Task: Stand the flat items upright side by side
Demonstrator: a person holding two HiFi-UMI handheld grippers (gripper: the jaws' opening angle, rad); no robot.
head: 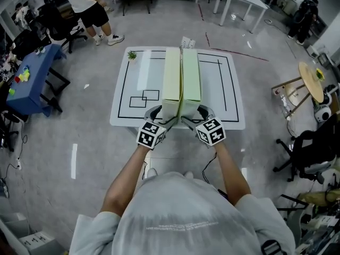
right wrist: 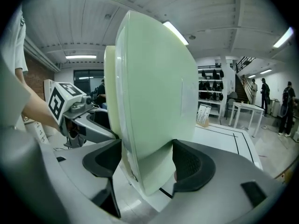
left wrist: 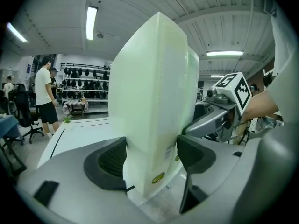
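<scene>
Two pale green flat boxes stand upright side by side on the white table (head: pixel 227 108), long faces together. My left gripper (head: pixel 158 116) holds the near end of the left box (head: pixel 171 78), and in the left gripper view both pads press its sides (left wrist: pixel 154 101). My right gripper (head: pixel 198 115) holds the near end of the right box (head: pixel 191 76) the same way. In the right gripper view that box (right wrist: pixel 154 97) fills the gap between the pads. Each gripper view shows the other gripper beside it: the right gripper (left wrist: pixel 219 111) and the left gripper (right wrist: pixel 74 108).
A small potted plant (head: pixel 132 54) sits at the table's far left corner and a card stand (head: pixel 187 41) at its far edge. Black lines mark rectangles on the tabletop. A person (head: pixel 87 4) stands beyond it, a blue table (head: pixel 29 81) is at left, and chairs (head: pixel 311 147) at right.
</scene>
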